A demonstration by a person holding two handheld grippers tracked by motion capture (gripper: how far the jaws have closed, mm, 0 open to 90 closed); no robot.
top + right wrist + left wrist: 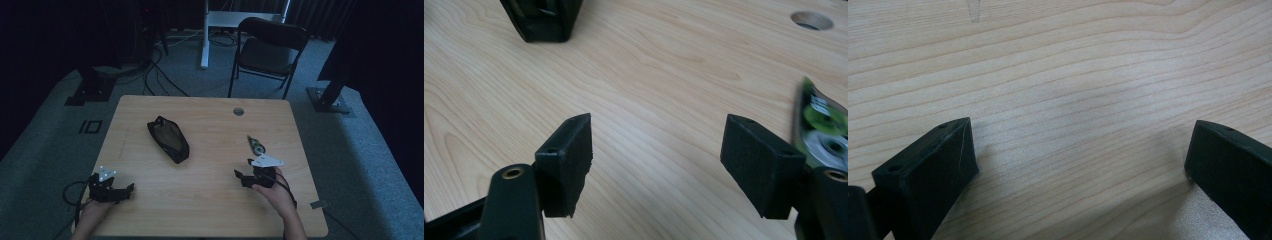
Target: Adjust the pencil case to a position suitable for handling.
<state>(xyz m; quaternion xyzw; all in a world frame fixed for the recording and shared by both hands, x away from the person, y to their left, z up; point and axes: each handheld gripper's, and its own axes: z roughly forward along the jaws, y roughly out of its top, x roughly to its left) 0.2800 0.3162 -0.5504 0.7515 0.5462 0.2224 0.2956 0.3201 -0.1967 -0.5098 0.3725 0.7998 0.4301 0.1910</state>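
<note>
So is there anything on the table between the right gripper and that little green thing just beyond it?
Nothing visible. The right gripper, jaws open and empty, sits just short of the green item, with bare table between them. The black pouch lies well off to the left.

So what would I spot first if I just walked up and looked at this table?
Probably the black pouch lying slantwise on the wooden table, left of the middle. Next, the small green correction-tape-like thing toward the right side, just beyond the right gripper, whose jaws stand open with nothing between them. The left gripper rests open near the table's near left corner.
</note>
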